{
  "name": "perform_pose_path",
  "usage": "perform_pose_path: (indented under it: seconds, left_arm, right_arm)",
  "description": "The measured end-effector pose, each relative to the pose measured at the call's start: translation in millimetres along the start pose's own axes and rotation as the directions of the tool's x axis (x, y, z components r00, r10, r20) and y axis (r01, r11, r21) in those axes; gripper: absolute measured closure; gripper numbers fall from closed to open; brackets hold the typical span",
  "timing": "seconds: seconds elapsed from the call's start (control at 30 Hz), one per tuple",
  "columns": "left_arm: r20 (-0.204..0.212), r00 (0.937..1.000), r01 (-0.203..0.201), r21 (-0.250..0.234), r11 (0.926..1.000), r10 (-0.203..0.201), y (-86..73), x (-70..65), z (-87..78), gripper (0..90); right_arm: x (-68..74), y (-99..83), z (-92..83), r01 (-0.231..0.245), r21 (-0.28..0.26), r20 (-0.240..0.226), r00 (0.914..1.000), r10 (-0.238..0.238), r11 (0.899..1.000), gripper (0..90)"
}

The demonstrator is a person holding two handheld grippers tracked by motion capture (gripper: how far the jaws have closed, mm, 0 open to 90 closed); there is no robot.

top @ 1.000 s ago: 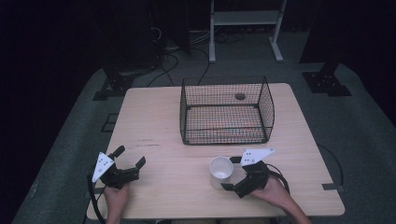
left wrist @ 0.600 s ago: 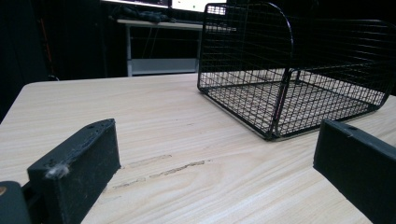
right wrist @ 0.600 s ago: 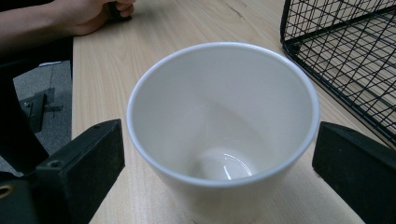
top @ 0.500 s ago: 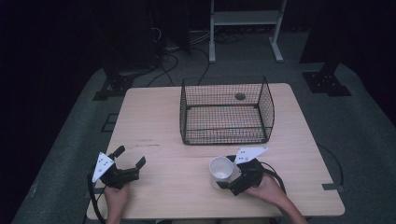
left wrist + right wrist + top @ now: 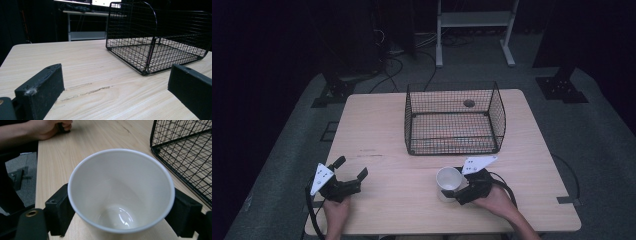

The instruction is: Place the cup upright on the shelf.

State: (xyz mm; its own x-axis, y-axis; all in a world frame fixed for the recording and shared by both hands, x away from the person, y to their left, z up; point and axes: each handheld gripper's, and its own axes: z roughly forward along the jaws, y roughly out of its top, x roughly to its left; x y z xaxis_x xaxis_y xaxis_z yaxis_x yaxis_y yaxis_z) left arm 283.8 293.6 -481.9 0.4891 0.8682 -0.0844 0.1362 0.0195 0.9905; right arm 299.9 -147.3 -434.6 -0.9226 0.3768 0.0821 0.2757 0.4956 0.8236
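A white cup [image 5: 448, 180] stands upright on the wooden table [image 5: 382, 130] near its front edge. My right gripper [image 5: 456, 189] has just been closing on it. In the right gripper view the cup [image 5: 120, 195] sits between the black pads [image 5: 58, 207], which press on both of its sides. My left gripper [image 5: 351, 167] rests at the table's front left, open, with nothing between its jaws. The left gripper view looks along its spread fingers [image 5: 42, 92] over bare wood.
A black wire basket [image 5: 498, 117] stands at the middle back of the table, just beyond the cup, and its near corner [image 5: 150, 50] faces the left gripper. The person's left hand [image 5: 50, 128] shows far off. Dark floor and stands surround the table.
My right gripper has shifted a little left towards the cup and its jaws have come in against the cup's sides. The cup and the left gripper have stayed where they were.
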Motion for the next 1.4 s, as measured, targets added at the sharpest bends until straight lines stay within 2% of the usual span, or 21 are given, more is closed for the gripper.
perform_pose_path:
  seconds: [0.27, 0.47, 0.67, 1.0, 1.4]
  left_arm:
    - [0.001, 1.0000, -0.001, 0.000, 1.0000, 0.001, 0.0, 0.0, 0.1, 0.0]
    - [0.003, 1.0000, -0.002, -0.001, 1.0000, 0.002, 0.0, -0.4, 0.2, 0.0]
    - [0.004, 1.0000, 0.000, 0.000, 1.0000, 0.000, 0.0, -0.3, 0.4, 0.0]
    - [0.003, 1.0000, 0.001, 0.001, 1.0000, -0.001, 0.0, 0.0, 0.4, 0.0]
    - [0.003, 1.0000, 0.003, 0.002, 1.0000, -0.003, 0.0, 0.0, 0.4, 0.0]
  right_arm:
    - [-5.0, 4.8, -4.6, -0.019, -0.013, -0.029, 0.9994, 0.019, 1.000, 19.2]
    - [-10.8, 17.1, -7.5, -0.016, 0.002, -0.048, 0.9987, 0.016, 1.000, 19.2]
    - [-18.0, 28.6, -13.2, -0.022, -0.020, -0.064, 0.9977, 0.021, 1.000, 19.2]
    - [-27.1, 45.5, -16.5, -0.032, -0.024, -0.079, 0.9964, 0.030, 0.999, 19.2]
    - [-36.6, 72.1, -23.0, -0.017, -0.043, -0.083, 0.9965, 0.013, 0.999, 19.2]
